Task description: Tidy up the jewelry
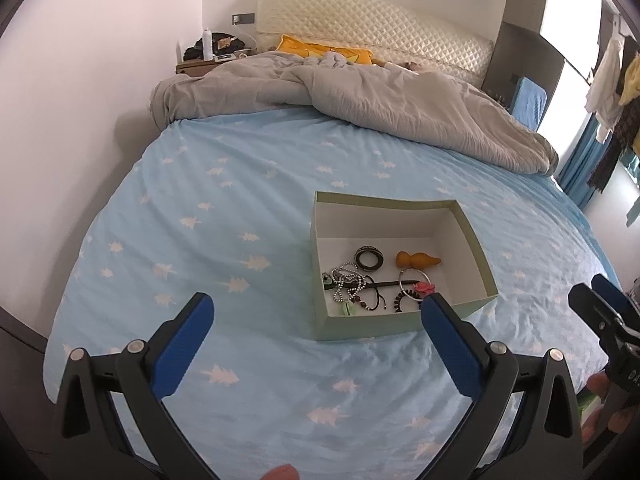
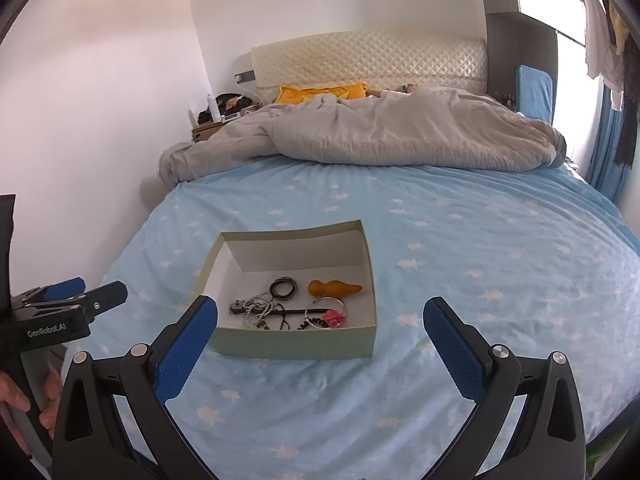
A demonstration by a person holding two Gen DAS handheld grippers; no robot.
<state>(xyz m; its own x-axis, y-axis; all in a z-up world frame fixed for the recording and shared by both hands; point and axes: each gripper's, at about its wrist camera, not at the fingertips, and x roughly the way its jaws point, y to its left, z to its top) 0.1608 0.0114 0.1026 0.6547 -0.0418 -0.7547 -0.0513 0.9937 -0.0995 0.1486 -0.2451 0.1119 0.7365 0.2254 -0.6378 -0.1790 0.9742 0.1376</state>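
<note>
A pale green open box (image 1: 356,327) (image 2: 294,346) sits on the blue bed sheet. Inside lie a dark ring bangle (image 1: 369,259) (image 2: 283,288), an orange gourd pendant (image 1: 417,260) (image 2: 334,288), a silver bangle with a pink flower (image 1: 416,282) (image 2: 326,310), a bead necklace (image 1: 346,276) (image 2: 258,306) and dark cord bracelets (image 1: 374,300). My left gripper (image 1: 318,316) is open and empty, held just before the box. My right gripper (image 2: 320,318) is open and empty, its left finger (image 2: 188,344) in front of the box's near left corner.
A crumpled grey duvet (image 1: 360,100) (image 2: 380,132) covers the head of the bed, with a yellow pillow (image 1: 320,50) and quilted headboard behind. A cluttered nightstand (image 1: 212,52) stands at the far left. The other gripper shows at the frame edges (image 1: 608,316) (image 2: 60,312).
</note>
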